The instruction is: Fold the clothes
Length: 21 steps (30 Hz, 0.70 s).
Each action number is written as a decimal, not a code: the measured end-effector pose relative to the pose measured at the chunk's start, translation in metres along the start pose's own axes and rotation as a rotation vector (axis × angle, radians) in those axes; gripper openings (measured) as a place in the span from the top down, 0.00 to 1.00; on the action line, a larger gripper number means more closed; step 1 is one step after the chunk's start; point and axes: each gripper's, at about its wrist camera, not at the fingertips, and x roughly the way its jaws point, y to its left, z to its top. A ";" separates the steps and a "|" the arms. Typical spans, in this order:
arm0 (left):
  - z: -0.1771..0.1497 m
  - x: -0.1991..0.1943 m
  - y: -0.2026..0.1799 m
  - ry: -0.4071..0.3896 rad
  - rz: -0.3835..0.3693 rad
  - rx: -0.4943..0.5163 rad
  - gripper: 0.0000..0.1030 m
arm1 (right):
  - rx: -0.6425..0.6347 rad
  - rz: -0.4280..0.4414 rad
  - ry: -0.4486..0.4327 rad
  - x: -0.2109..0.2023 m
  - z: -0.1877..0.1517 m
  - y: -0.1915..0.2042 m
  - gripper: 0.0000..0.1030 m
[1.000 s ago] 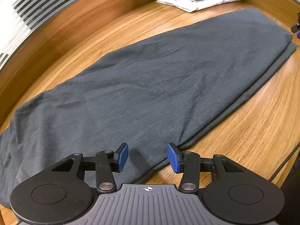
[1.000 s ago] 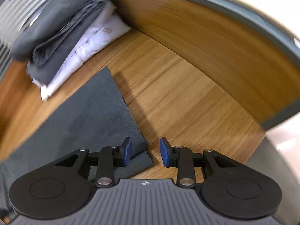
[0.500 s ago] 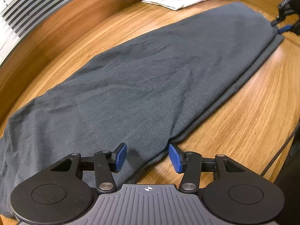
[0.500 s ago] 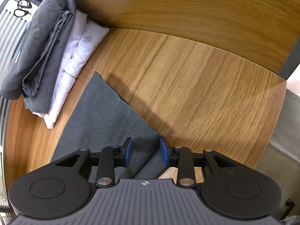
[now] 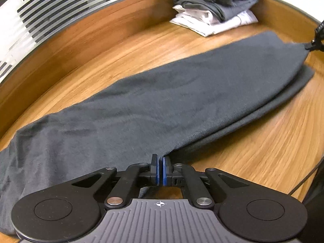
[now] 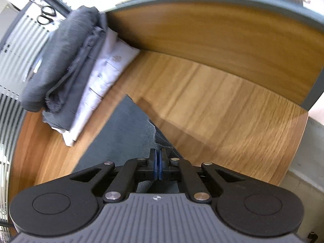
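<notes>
My desk (image 5: 253, 162), a wood-grain top with a raised wooden rim, fills both wrist views. Across it lies the dark grey garment (image 5: 162, 101), already doubled along its length into a long band; in the left wrist view its long axis runs from the lower left of the frame up to the upper right, a lower layer peeking out along the near edge. At the top of that frame, beyond the band and apart from it, sits a stack of folded clothes (image 5: 214, 10), grey pieces over white ones; the same stack shows at the upper left of the right wrist view.

My left gripper (image 5: 161, 171) sits at the bottom centre of its frame, pads pressed together on the near edge of the garment towards the band's lower-left end. My right gripper (image 6: 158, 165) is likewise clamped on cloth, at the corner of the opposite end; in the left view it appears as a small dark shape at the right edge, pinching that far corner, which lifts slightly off the desk.

With one gripper on each end of the long axis, I judge the coming fold turns on bringing one end across to the other, shortening the band.
</notes>
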 end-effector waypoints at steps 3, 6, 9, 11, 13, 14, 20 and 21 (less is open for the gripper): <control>0.004 -0.001 0.003 0.017 -0.027 0.032 0.94 | 0.004 0.028 -0.021 -0.013 0.003 0.007 0.98; 0.003 0.002 0.003 0.040 -0.055 0.076 0.92 | -0.006 0.038 -0.027 -0.021 0.006 0.012 0.98; -0.001 0.006 -0.002 0.056 -0.049 0.096 0.88 | -0.013 0.034 -0.025 -0.023 0.006 0.013 0.98; -0.003 0.006 -0.004 0.054 -0.047 0.098 0.88 | -0.012 0.031 -0.019 -0.021 0.005 0.012 0.98; -0.004 0.006 -0.007 0.055 -0.046 0.106 0.88 | -0.006 0.024 -0.016 -0.019 0.004 0.010 0.98; -0.005 0.006 -0.009 0.055 -0.048 0.112 0.86 | -0.003 0.021 -0.015 -0.018 0.003 0.009 0.98; -0.006 0.006 -0.017 0.051 -0.071 0.147 0.68 | -0.005 0.025 -0.022 -0.018 0.006 0.012 0.98; -0.005 0.008 -0.018 0.051 -0.071 0.154 0.68 | -0.006 0.025 -0.023 -0.018 0.006 0.013 0.98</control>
